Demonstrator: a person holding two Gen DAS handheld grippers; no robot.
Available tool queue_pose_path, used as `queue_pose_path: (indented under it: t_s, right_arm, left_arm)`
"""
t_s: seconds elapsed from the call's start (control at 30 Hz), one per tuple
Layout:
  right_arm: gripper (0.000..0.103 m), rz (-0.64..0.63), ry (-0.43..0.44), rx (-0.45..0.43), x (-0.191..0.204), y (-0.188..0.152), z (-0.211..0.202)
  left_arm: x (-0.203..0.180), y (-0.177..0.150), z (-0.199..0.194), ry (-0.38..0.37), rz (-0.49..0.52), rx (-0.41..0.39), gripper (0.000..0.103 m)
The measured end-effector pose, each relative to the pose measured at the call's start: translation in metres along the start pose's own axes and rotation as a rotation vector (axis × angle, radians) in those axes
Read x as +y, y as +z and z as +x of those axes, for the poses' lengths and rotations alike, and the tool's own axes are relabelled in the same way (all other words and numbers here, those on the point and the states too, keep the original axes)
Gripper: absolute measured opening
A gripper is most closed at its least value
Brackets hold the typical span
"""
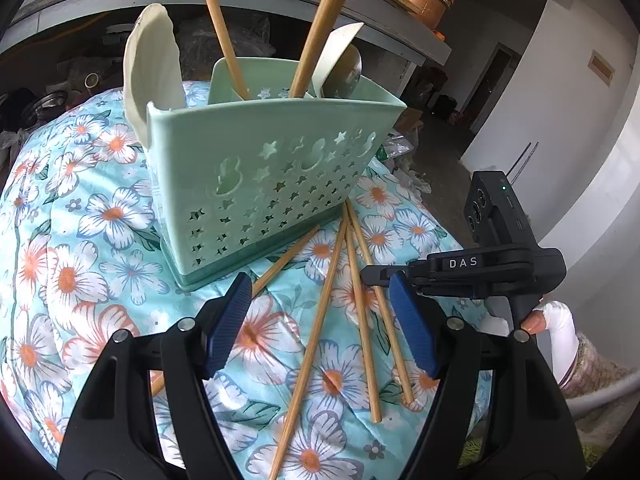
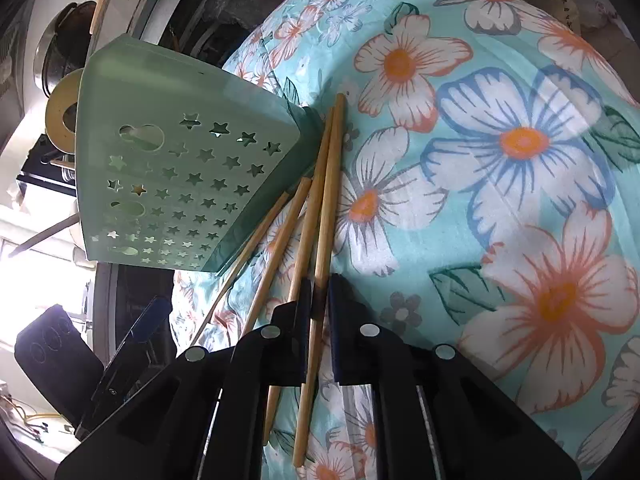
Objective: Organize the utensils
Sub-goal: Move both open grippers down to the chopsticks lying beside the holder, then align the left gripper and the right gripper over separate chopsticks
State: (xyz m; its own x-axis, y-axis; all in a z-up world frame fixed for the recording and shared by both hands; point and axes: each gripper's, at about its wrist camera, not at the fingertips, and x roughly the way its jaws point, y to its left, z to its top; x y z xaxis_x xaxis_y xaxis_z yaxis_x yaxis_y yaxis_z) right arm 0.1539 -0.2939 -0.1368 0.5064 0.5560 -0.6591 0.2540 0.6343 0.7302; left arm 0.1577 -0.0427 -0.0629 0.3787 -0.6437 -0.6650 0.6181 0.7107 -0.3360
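Your right gripper (image 2: 318, 300) with jaws pinched on one chopstick (image 2: 326, 208) lying by the green utensil holder (image 1: 256, 184) on the floral cloth (image 1: 80, 240), your left gripper (image 1: 320, 320) hovering, jaws wide, empty.

My claws are matt black plastic, the left gripper (image 1: 320, 320) wearing ribbed blue pads (image 1: 412, 332) with a rubbery look, small shiny metal rivets at the joints. The holder (image 1: 272, 172) at twelve o'clock is smooth mint plastic (faintly translucent, punched with stars), and the chopsticks (image 1: 360, 300) are pale, dry-looking bamboo or wood. Beneath them the floral cloth (image 1: 80, 260) is creased with a soft satin sheen.
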Motion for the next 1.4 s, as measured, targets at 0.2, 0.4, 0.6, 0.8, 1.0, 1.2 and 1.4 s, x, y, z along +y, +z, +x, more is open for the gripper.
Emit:
queue_pose_path:
  t_s: [0.2,0.4,0.6,0.8,1.0,1.2,1.4]
  right_arm:
    - [0.007,0.036,-0.014,-0.035,-0.016,-0.004,-0.022]
    - [0.007,0.081,-0.04,-0.08,-0.038,-0.017,-0.055]
    - [0.007,0.117,-0.009,-0.094,-0.053,-0.025,-0.064]
    - [0.007,0.094,0.015,-0.086,-0.055,-0.027,-0.064]
    - [0.007,0.094,0.07,-0.07,-0.062,-0.025,-0.063]
    - [0.007,0.095,0.118,-0.051,-0.07,-0.022,-0.064]
    - [0.007,0.091,0.151,-0.033,-0.075,-0.02,-0.064]
  left_arm:
    - [-0.009,0.001,0.009,-0.012,0.014,0.021,0.068]
    - [-0.029,-0.001,0.032,-0.016,0.068,0.094,0.067]
    - [-0.053,-0.011,0.065,0.017,0.148,0.211,0.052]
    - [-0.062,-0.022,0.086,0.1,0.176,0.288,0.039]
    - [-0.067,-0.021,0.094,0.205,0.172,0.3,0.023]
    - [-0.076,-0.022,0.098,0.264,0.185,0.312,0.006]
    - [-0.094,-0.032,0.095,0.268,0.191,0.378,0.006]
